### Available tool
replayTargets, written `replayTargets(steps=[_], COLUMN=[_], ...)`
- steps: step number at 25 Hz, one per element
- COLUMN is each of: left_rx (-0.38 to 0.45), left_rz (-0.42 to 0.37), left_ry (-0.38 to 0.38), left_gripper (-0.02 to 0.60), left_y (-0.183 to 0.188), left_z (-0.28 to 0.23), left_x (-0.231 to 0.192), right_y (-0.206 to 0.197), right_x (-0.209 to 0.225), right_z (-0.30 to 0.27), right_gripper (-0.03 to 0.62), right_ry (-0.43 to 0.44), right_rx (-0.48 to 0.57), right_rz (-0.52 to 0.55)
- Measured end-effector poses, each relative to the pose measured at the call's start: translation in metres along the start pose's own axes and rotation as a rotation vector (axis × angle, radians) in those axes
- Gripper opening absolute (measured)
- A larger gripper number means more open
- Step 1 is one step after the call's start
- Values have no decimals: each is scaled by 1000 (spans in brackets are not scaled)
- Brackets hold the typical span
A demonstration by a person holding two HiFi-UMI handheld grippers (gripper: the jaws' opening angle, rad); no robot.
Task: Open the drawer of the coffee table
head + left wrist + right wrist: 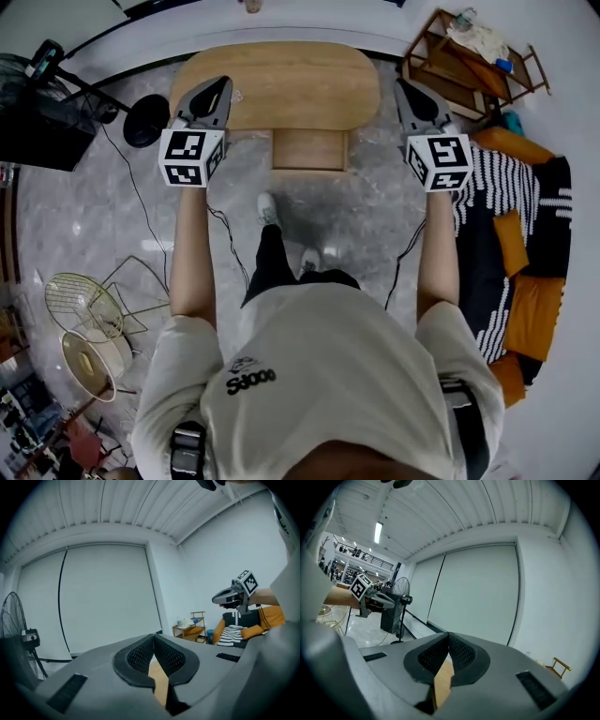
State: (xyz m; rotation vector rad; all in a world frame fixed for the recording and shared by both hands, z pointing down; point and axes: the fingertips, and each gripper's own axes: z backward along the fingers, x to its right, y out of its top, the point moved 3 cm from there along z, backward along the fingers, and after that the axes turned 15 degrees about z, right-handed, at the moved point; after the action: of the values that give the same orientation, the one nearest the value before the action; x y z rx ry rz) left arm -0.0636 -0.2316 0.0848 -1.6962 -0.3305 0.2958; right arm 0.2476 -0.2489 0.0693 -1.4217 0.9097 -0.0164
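A wooden coffee table point(281, 80) with rounded ends stands on the grey floor ahead of me. Its drawer point(310, 150) sticks out from the near side, toward my feet. My left gripper point(217, 89) is held high over the table's left end, jaws shut and empty. My right gripper point(404, 91) is held high off the table's right end, also shut with nothing in it. In the left gripper view the left gripper point(153, 637) points level at a white wall, with a sliver of tabletop below the jaws. The right gripper point(448, 636) shows likewise in its own view.
A black fan stand point(145, 120) and a dark box point(42, 122) sit left of the table, with a cable across the floor. A wooden rack point(469, 58) stands at the back right, a striped sofa with orange cushions point(525, 234) on the right. Fan parts point(89, 328) lie at the near left.
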Motion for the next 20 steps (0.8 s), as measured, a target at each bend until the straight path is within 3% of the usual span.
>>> replayTargets(steps=[8,12,20], left_rx=[30,30,47], left_rz=[-30,-52,-91], left_ry=[28,34,-3], left_gripper=[18,18,18], left_y=[27,29,43], left_z=[72,94,163], left_x=[6,5,-17], right_y=[48,65,127], right_x=[-13,-27,-83], right_z=[44,59,72], right_gripper=[6,6,6], right_ry=[-44,-32,-58], right_rx=[-25,-13,-7], right_rz=[113,100,148])
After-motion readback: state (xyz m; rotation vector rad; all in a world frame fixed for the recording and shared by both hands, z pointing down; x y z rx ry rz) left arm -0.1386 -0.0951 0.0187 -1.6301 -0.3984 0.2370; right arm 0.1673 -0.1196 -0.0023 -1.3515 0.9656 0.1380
